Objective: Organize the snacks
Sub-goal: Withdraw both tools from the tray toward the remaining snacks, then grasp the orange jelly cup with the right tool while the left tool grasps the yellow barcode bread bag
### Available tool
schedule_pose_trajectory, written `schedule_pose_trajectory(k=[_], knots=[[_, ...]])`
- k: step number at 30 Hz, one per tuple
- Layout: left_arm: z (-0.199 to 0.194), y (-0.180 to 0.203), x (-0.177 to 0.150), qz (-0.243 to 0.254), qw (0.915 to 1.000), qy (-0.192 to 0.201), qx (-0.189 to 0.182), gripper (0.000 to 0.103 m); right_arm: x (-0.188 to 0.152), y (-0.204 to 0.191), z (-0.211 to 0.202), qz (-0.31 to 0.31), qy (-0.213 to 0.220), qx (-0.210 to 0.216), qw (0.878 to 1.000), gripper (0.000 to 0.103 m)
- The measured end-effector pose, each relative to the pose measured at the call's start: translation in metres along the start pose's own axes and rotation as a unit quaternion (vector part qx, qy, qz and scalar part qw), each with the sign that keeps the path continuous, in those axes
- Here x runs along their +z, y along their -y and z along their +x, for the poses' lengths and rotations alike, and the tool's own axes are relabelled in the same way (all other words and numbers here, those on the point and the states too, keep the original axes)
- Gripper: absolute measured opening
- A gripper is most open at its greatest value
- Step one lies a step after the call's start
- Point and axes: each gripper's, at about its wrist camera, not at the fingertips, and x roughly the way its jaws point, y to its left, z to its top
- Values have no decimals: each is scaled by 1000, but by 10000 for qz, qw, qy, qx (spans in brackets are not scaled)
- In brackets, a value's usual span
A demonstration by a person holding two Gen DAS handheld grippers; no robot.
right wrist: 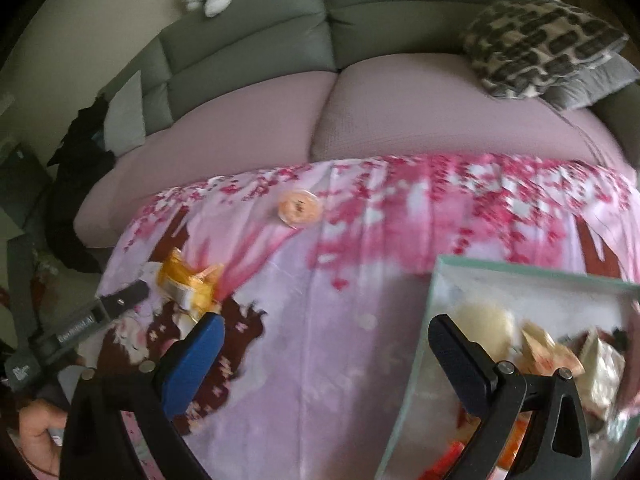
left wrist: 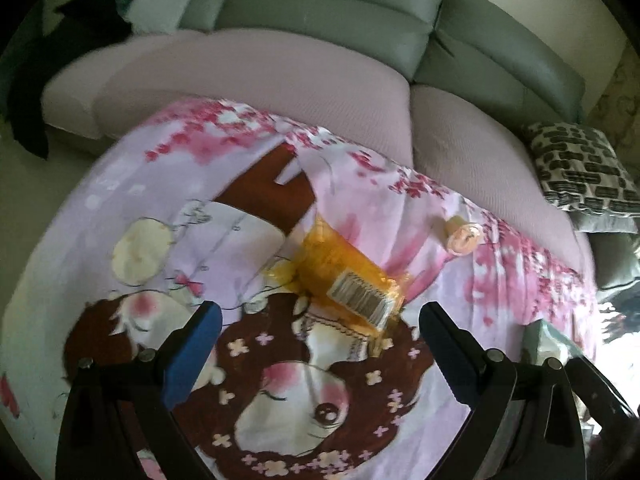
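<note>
we've got both jaws wide, left gripper [left wrist: 320, 320] and right gripper [right wrist: 326, 336] | box [right wrist: 532, 270] lower right holds wrapped snacks [right wrist: 552, 354] | orange packet [left wrist: 352, 276] loose mid-frame

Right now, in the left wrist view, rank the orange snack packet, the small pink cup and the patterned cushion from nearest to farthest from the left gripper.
1. Orange snack packet, just ahead of the open left gripper.
2. Small pink cup, farther ahead, to the right on the cloth.
3. Patterned cushion, far right on the sofa.
</note>
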Motion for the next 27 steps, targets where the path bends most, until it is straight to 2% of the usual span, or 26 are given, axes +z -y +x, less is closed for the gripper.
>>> schedule_pose_trajectory(k=[4,8,12,17,20,22,23,25,27], knots=[[15,-7,10,-512,9979,-272,-280,99,26,-10,19,-41,29,164,9999,103],[34,-14,14,-1107,9908,-523,-583,99,49,-5,50,237,-76,386,9989,103],[50,-9,16,-1261,9883,-635,-585,99,65,-1,83,457,-245,451,9976,103],[69,-4,19,-1380,9854,-764,-637,98,77,-3,116,523,-400,388,9971,94],[79,-2,18,-1446,9841,-814,-638,87,81,-3,135,541,-545,299,9966,86],[83,-4,16,-1518,9833,-822,-569,78,82,-1,146,636,-650,307,9954,84],[85,-4,16,-1515,9837,-806,-536,76,81,0,151,674,-700,308,9948,80],[85,-3,17,-1454,9855,-739,-465,65,81,3,158,729,-772,292,9939,72],[86,-3,17,-1424,9861,-711,-479,63,80,4,163,749,-800,285,9936,65]])
